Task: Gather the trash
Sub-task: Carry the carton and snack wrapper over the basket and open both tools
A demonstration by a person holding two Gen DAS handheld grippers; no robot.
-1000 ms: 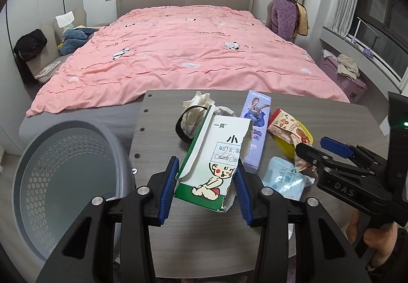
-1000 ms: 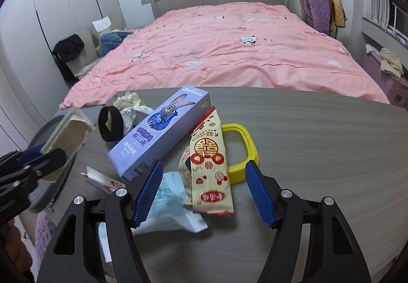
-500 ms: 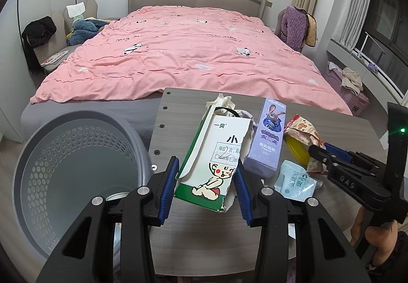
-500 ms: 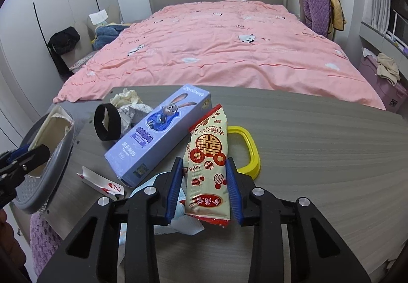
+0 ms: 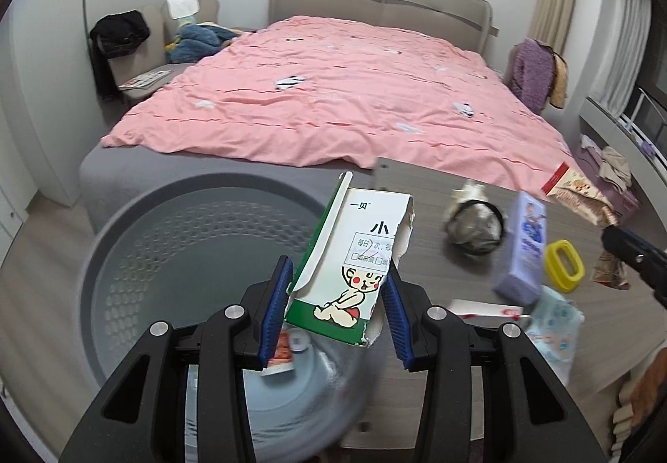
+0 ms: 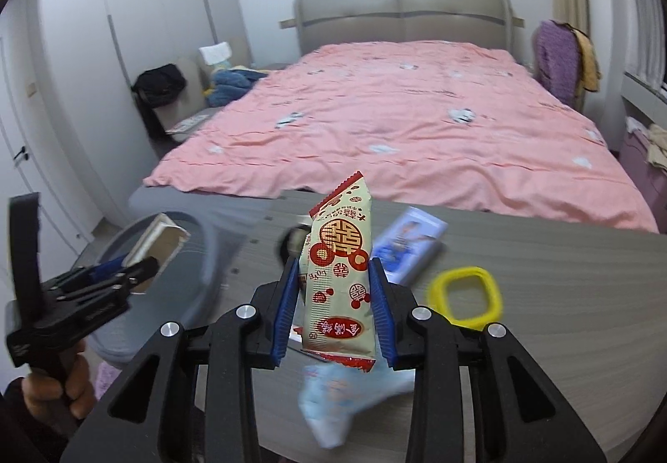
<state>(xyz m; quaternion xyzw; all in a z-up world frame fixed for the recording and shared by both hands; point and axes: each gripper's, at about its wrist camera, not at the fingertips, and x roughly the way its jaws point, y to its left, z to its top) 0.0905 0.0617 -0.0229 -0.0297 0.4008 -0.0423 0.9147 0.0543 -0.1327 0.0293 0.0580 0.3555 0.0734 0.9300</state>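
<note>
Over grey bin point(image 5: 137, 254): left hand-held gripper point(image 5: 335, 306) clamps torn carton point(image 5: 354, 267) | right hand-held gripper point(image 6: 333, 306) pinches snack wrapper point(image 6: 339, 275)

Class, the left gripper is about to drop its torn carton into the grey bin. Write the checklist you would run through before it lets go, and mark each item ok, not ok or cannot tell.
1. Left gripper shut on the torn carton: ok.
2. Carton over the grey bin, not the table: ok in the left wrist view; its lower end hangs over the bin's inside.
3. Bin has room: ok; only a few scraps lie at the bottom.
4. Right gripper shut on the snack wrapper: ok.
5. Right gripper clear of the drop path: ok; it is off to the right, over the table.
6. Wrapper fully lifted off the table: cannot tell.
</note>
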